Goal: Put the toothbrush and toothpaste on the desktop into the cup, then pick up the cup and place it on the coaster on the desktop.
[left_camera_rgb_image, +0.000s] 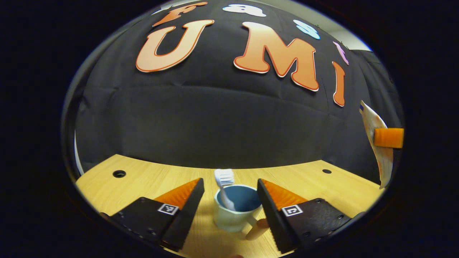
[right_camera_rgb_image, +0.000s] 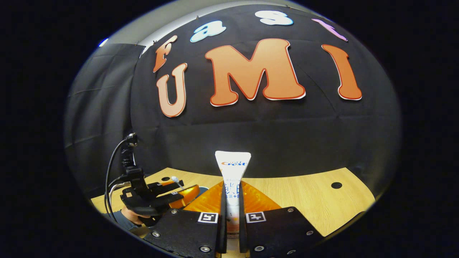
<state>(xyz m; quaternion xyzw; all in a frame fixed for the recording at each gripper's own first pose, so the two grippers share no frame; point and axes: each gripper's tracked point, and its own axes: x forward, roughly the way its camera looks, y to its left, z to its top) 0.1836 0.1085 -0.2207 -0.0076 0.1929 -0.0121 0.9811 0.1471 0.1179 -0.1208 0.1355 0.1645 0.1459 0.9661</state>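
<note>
In the left gripper view your left gripper (left_camera_rgb_image: 230, 191) sits low in the frame with its fingers spread apart, and the cup (left_camera_rgb_image: 236, 209) stands on the wooden desktop (left_camera_rgb_image: 150, 179) between them, at lower centre. Neither finger touches the cup. The toothbrush (left_camera_rgb_image: 225, 188) stands in the cup, leaning against the left side of the rim, bristle head up. The cup's handle points toward the lower right, close to the right-hand finger.

At the far right edge of that same view you can see the toothpaste (left_camera_rgb_image: 376, 143), a pale tube held upright well above the desktop, with one finger of the other gripper across it.

In the right gripper view your right gripper (right_camera_rgb_image: 232, 211) is clamped on the toothpaste tube (right_camera_rgb_image: 232, 179) at bottom centre; both fingers press its sides, and the flat crimped end sticks up above them. At the lower left of this view, the left gripper (right_camera_rgb_image: 168, 195) and the hand (right_camera_rgb_image: 131, 216) holding it hover over the desktop (right_camera_rgb_image: 304, 200).
</note>
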